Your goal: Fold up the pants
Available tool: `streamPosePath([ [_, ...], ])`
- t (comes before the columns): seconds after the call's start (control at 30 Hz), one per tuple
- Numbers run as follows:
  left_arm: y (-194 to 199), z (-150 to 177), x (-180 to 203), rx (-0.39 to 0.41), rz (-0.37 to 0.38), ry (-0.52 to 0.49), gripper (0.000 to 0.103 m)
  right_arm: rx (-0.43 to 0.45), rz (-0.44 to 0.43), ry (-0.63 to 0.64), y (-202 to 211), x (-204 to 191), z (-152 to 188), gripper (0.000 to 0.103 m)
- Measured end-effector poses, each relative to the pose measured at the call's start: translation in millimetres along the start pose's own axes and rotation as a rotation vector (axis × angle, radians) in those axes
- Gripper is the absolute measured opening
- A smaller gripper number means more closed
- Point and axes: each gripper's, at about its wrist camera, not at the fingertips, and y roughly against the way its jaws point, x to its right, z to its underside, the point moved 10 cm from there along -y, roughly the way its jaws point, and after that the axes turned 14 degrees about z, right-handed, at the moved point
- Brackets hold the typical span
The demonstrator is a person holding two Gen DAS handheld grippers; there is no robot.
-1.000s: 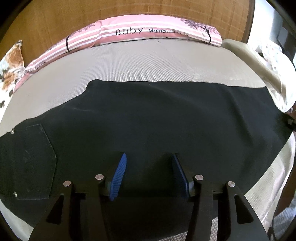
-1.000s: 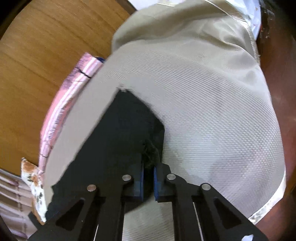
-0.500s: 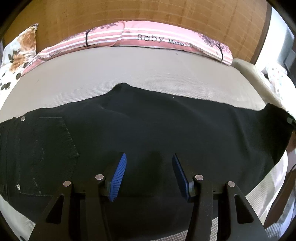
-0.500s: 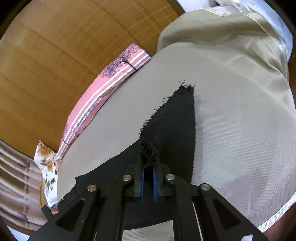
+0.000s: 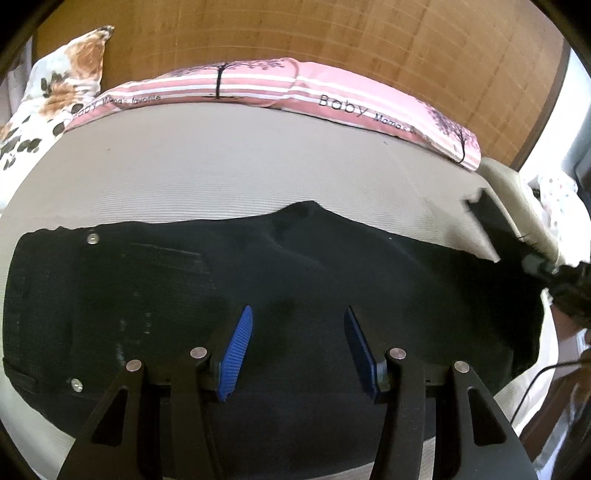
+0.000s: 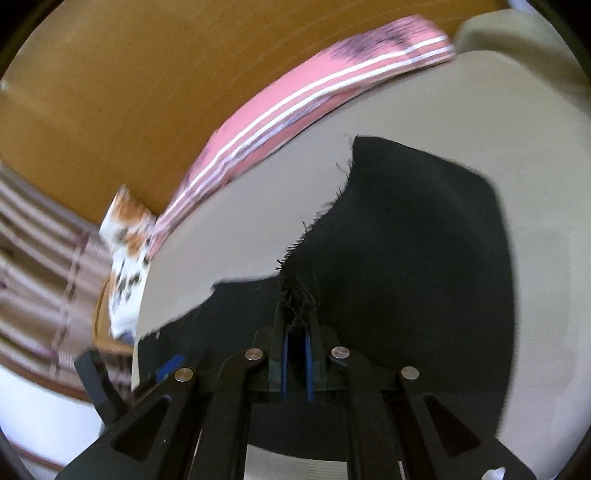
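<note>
Black pants (image 5: 295,280) lie flat across the beige mattress (image 5: 229,162), waistband and back pocket at the left, legs running right. My left gripper (image 5: 297,325) is open, its blue pads just above the thigh area, holding nothing. My right gripper (image 6: 297,314) is shut on the frayed hem of the pants (image 6: 406,258) and holds that leg end lifted off the mattress. In the left wrist view the right gripper (image 5: 554,273) shows at the right edge with the raised hem.
A pink striped bolster (image 5: 295,85) lies along the wooden headboard (image 5: 332,33). A floral pillow (image 5: 55,92) sits at the far left. The mattress edge drops off at the right, with a cable (image 5: 535,380) there.
My right gripper has lifted the hem and carried it leftward over the pants, and the view swung. My left gripper has shifted left toward the waistband, still open.
</note>
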Motion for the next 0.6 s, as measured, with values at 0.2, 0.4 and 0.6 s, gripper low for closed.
streamPosePath([
  [0.2,11,8,-18,-0.030,0.027,0.025,0.053,-0.139,0.013,0.199,-46,-53,59,0.008],
  [0.4,17,17,-21,-0.054,0.070,0.041,0.053,-0.232,0.071,0.373,-65,-68,108,0.008],
  [0.6,13,19,-8,-0.077,0.123,0.035,0.053,-0.235,0.110,0.465,-69,-67,127,0.013],
])
